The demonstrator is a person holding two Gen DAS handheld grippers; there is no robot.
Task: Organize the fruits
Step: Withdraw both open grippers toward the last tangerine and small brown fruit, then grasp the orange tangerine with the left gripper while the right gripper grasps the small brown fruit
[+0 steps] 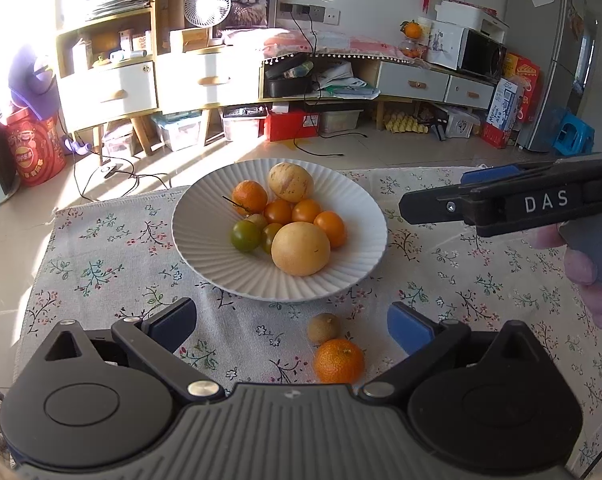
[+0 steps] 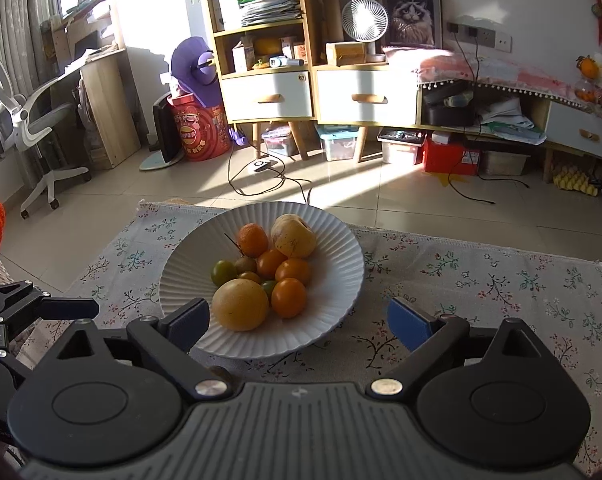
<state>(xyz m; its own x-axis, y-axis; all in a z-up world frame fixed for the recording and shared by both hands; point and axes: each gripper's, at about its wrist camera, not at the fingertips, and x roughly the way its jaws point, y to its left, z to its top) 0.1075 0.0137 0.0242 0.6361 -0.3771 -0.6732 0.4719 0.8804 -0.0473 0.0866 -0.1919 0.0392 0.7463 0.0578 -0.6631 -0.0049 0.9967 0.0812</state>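
Fruit mostly in ribbed plate (image 1: 205,256) already; I read this as the gap between placements. Two strays left on floral cloth (image 1: 101,264): mandarin (image 1: 338,361) and small brown fruit (image 1: 323,328) touching it, at plate's 6 o'clock. Left gripper (image 1: 291,326) jaws wide apart, empty; right gripper (image 2: 299,320) likewise. Next: I'd drop left jaws round mandarin, squeeze gently, keep clear of its neighbour.

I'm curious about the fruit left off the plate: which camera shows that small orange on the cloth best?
The left wrist view: the small orange lies in plain sight on the cloth, beside a small brown fruit, near the plate. In the right wrist view, the gripper body hides it.
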